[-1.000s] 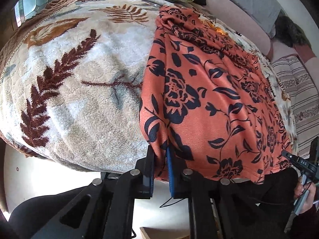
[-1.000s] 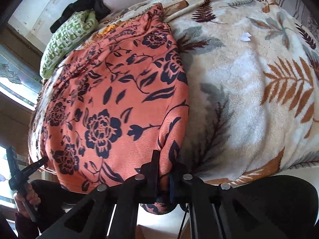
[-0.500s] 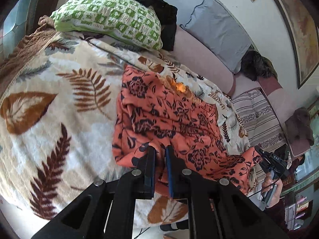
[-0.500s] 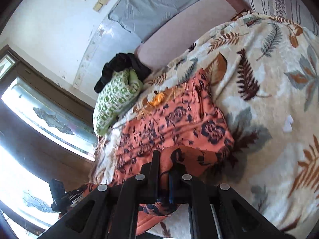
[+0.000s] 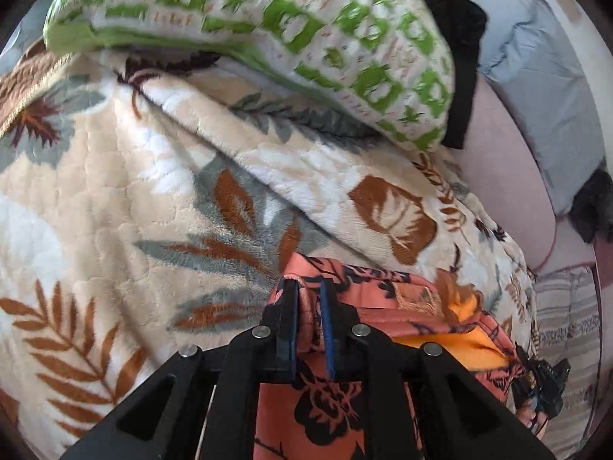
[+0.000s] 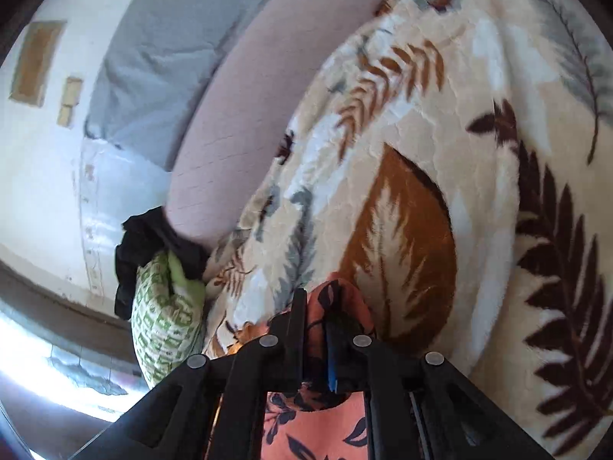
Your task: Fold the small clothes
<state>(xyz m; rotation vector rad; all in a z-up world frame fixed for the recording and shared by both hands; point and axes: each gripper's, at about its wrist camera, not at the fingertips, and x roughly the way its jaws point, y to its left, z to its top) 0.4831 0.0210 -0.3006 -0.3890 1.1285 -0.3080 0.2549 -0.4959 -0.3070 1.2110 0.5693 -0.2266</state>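
Open blanket point(image 5: 95, 191) ahead — green pillow point(image 5: 306, 30) blocks beyond.

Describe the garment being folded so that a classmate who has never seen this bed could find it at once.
Start at the leaf-patterned fleece blanket covering the bed, below the green-and-white pillow. Near its lower edge lies the garment, pinched by the left tool. It alone is orange-red with dark flowers.

orange black-floral garment point(image 5: 329, 402), cream leaf-print blanket point(image 5: 115, 211), green-checked pillow point(image 5: 306, 19)
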